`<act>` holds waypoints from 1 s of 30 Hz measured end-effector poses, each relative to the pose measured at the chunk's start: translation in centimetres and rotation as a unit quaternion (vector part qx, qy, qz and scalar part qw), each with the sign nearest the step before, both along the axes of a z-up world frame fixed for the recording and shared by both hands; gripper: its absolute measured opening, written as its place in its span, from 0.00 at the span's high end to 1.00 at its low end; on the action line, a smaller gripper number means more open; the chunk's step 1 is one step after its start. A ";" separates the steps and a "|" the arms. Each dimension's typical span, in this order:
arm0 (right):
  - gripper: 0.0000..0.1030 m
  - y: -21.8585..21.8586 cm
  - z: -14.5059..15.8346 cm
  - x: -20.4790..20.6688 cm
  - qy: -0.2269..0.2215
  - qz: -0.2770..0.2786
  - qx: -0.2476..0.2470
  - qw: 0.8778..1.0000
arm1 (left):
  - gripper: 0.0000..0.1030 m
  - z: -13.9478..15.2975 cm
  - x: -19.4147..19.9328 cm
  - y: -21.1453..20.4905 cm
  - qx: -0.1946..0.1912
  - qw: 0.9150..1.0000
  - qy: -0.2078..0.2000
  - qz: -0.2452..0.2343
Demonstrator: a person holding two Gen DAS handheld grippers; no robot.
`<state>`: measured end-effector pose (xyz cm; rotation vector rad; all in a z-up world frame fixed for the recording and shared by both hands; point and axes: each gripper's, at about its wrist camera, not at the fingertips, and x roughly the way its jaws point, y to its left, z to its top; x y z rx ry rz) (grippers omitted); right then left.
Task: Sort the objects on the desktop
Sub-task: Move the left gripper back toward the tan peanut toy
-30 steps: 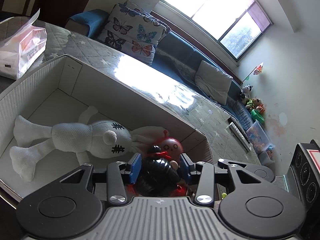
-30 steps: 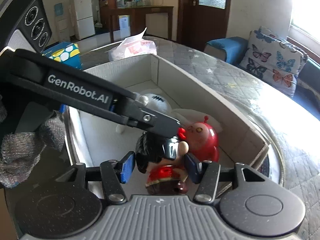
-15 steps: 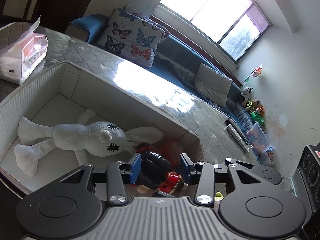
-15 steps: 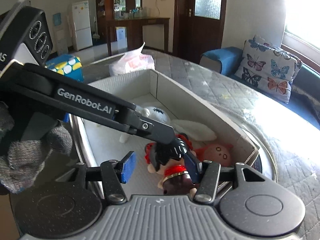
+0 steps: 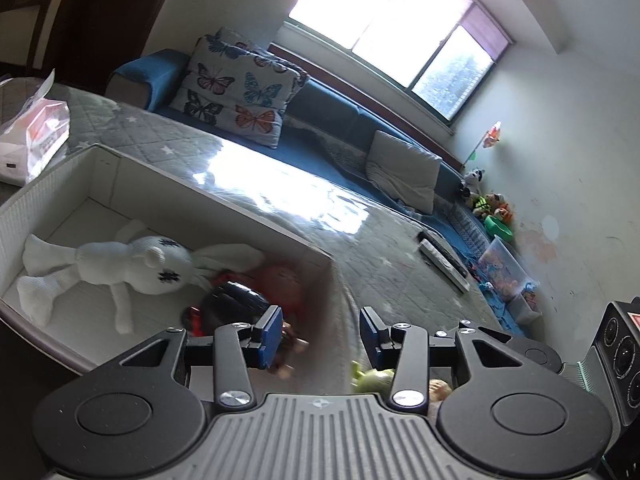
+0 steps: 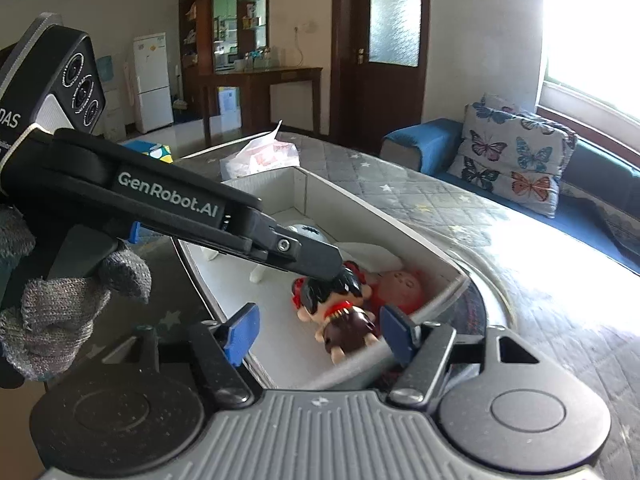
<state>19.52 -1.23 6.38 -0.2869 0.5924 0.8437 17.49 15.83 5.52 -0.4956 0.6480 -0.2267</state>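
Judging by its glossy moulded look, I rate the black-haired doll figure [image 6: 340, 312] as a light, rigid plastic part: smooth, likely to slip under a shallow pinch, with thin limbs that should not carry the load. I would take it across the torso or the broad head, pads square to the sides.

The figure lies on the floor of the white cardboard box [image 6: 420, 246], at the near end, touching the red round-headed toy [image 6: 400, 286] and close to the white plush rabbit [image 5: 132, 264].

My right gripper [image 6: 318, 332] has its jaws opening; the figure sits between the blue pads, but neither pad presses on it, so nothing is held.

My left gripper [image 5: 318, 336] stands moderately wide and empty, over the box's near corner. From the right wrist view its finger reaches over the figure's head; I cannot tell whether it touches.
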 end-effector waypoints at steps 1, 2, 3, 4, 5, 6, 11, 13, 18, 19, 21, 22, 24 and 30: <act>0.31 -0.3 0.1 -0.2 0.000 -0.003 0.001 1.000 | 0.56 0.1 -0.2 -0.5 0.000 1.000 -0.001 -0.003; 0.29 -0.9 0.2 -0.5 0.001 -0.007 0.004 1.000 | 0.56 0.1 -0.4 -1.0 0.001 1.000 -0.002 -0.007; 0.27 -1.4 0.2 -0.8 0.001 -0.011 0.007 1.000 | 0.56 0.2 -0.6 -1.5 0.003 1.000 -0.002 -0.010; 0.25 -1.7 0.3 -1.0 -0.001 -0.015 0.008 1.000 | 0.56 0.2 -0.8 -2.0 0.006 1.000 -0.003 -0.013; 0.25 -2.1 0.3 -1.4 -0.004 -0.019 0.008 1.000 | 0.56 0.3 -1.0 -2.5 0.008 1.000 -0.004 -0.016; 0.25 -2.6 0.4 -1.8 -0.006 -0.022 0.009 1.000 | 0.56 0.2 -1.1 -2.9 0.009 1.000 -0.004 -0.019; 0.19 -4.8 0.5 -3.2 -0.012 -0.041 0.021 0.999 | 0.56 0.2 -1.9 -5.1 0.016 0.999 -0.003 -0.034; 0.19 -5.6 0.5 -3.7 -0.013 -0.049 0.026 0.998 | 0.56 0.2 -2.4 -6.1 0.022 0.999 -0.002 -0.038; 0.11 -8.0 -0.3 -4.7 -0.010 -0.079 0.031 0.996 | 0.56 -0.4 -3.1 -8.1 0.033 0.998 0.004 -0.050; 0.10 -8.5 -0.5 -4.9 -0.008 -0.085 0.032 0.996 | 0.56 -0.5 -3.2 -8.4 0.035 0.998 0.006 -0.052; 0.07 -9.4 -0.9 -5.3 -0.007 -0.097 0.032 0.995 | 0.56 -0.9 -3.4 -9.2 0.041 0.997 0.011 -0.057; 0.06 -9.7 -1.0 -5.6 -0.007 -0.103 0.031 0.994 | 0.56 -1.1 -3.5 -9.5 0.046 0.997 0.013 -0.058; 0.03 -10.6 -1.4 -6.1 -0.009 -0.114 0.030 0.993 | 0.56 -1.4 -3.6 -10.1 0.055 0.997 0.017 -0.060; 0.00 -12.2 -1.8 -7.1 -0.016 -0.134 0.038 0.990 | 0.56 -1.8 -4.1 -11.7 0.077 0.995 0.018 -0.067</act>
